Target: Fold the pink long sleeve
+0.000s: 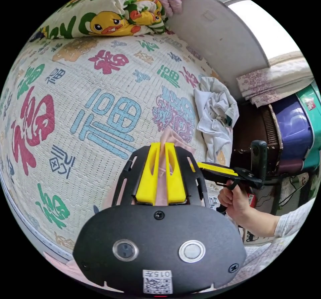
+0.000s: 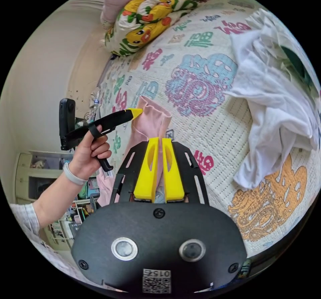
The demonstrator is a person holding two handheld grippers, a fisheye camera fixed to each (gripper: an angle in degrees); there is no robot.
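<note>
The pink long sleeve [image 2: 152, 118] is held up over the bed, and a bunched edge of it [image 1: 172, 138] pokes out past my left gripper [image 1: 163, 144]. That gripper's yellow jaws are shut on the pink cloth. My right gripper [image 2: 159, 139] is likewise shut on a fold of the same garment, with the cloth running down between its jaws. In the left gripper view a hand [image 1: 234, 195] holds the right gripper [image 1: 202, 166] just to the right. In the right gripper view the left gripper [image 2: 136, 112] meets the garment's upper left edge.
A crumpled white garment [image 1: 214, 111] [image 2: 274, 111] lies on the patterned bedspread [image 1: 100, 111] [image 2: 200, 78]. A folded duck-print quilt [image 1: 110, 21] [image 2: 150, 21] sits at the far end. A purple tub [image 1: 294, 125] and a wooden frame stand beside the bed.
</note>
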